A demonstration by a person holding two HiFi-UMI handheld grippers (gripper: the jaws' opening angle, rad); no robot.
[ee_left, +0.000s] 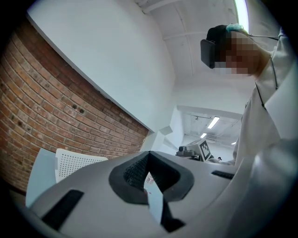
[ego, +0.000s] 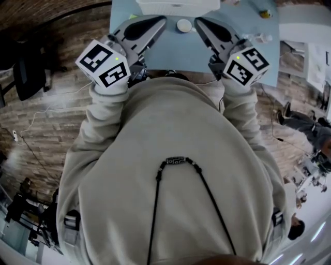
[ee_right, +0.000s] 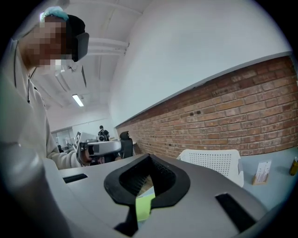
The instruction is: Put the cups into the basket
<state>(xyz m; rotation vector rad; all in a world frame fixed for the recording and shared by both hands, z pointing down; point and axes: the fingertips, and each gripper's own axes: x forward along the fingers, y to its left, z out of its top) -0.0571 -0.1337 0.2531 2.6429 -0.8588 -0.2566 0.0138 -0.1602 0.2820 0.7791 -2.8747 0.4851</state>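
At the near edge of the blue bench, short of the white basket, the left gripper and right gripper held their fingers pressed together, empty.

Open table fronts the basket and cup.

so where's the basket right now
In the head view the white basket sits at the top centre on the blue table, just behind a small round white object.
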